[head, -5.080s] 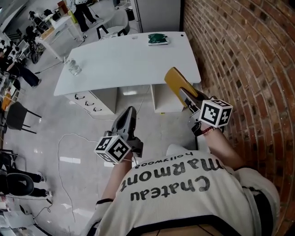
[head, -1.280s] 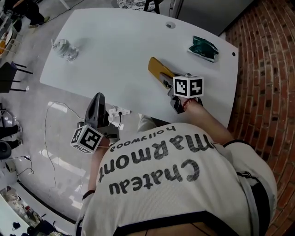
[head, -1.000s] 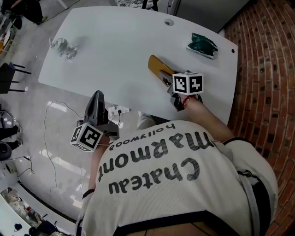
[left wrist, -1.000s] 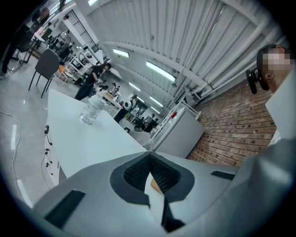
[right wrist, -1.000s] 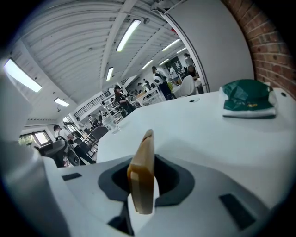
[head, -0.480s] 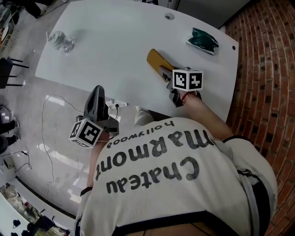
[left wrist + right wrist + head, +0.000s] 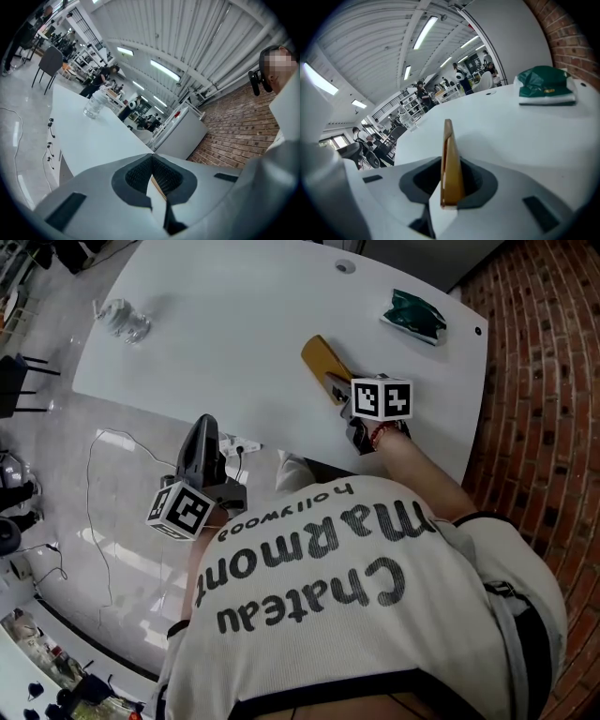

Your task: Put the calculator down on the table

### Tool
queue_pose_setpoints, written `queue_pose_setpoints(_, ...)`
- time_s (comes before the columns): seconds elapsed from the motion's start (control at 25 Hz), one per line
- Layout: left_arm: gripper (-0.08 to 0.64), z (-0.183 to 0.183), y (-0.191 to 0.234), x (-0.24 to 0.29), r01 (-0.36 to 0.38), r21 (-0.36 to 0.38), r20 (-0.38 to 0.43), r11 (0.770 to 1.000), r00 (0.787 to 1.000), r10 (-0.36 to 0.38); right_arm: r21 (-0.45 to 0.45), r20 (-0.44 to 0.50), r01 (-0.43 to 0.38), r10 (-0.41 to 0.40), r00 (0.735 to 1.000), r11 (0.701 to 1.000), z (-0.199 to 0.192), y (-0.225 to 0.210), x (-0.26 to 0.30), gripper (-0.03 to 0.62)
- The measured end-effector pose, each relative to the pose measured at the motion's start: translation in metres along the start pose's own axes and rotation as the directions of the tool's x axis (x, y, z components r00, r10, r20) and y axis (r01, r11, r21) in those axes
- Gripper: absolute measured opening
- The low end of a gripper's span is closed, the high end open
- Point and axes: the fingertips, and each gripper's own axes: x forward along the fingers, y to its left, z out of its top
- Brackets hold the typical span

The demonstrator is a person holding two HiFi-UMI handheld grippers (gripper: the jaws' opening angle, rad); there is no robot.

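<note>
The calculator (image 7: 321,359), a flat yellow-gold slab, sticks out ahead of my right gripper (image 7: 338,391), which is shut on its near end over the white table (image 7: 234,324). In the right gripper view the calculator (image 7: 449,161) stands on edge between the pads of the right gripper (image 7: 449,185), above the tabletop (image 7: 525,136). Whether its far end touches the table I cannot tell. My left gripper (image 7: 203,427) hangs over the floor beside the table's near edge. In its own view the left gripper (image 7: 151,161) is shut with nothing in it.
A green packet (image 7: 417,315) (image 7: 546,84) lies at the table's far right corner. A crumpled clear bottle (image 7: 122,320) (image 7: 93,105) sits at the far left. A brick wall (image 7: 544,381) runs along the right. A power strip and cable (image 7: 239,442) lie on the floor.
Since five seconds ago I have come up to the table and the held calculator is now over its top. Over the last second the right gripper sank slightly; the left stayed put.
</note>
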Motion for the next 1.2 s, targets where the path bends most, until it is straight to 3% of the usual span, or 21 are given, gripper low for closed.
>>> queue_pose_setpoints(0.52,0.002,-0.013,-0.002,-0.003,0.002,-0.047,-0.019,0.999,1.000,-0.003,0.097,0.011,-0.019,0.018,1.000,0.995,-0.001,-0.007,0.004,0.103)
queue_pose_setpoints(1.2,0.002,-0.001,-0.007,0.007,0.024,-0.023,-0.012,0.999,1.000,-0.025,0.047,-0.006,0.106,-0.106,0.994,0.993,0.002,-0.014,0.011,0.171)
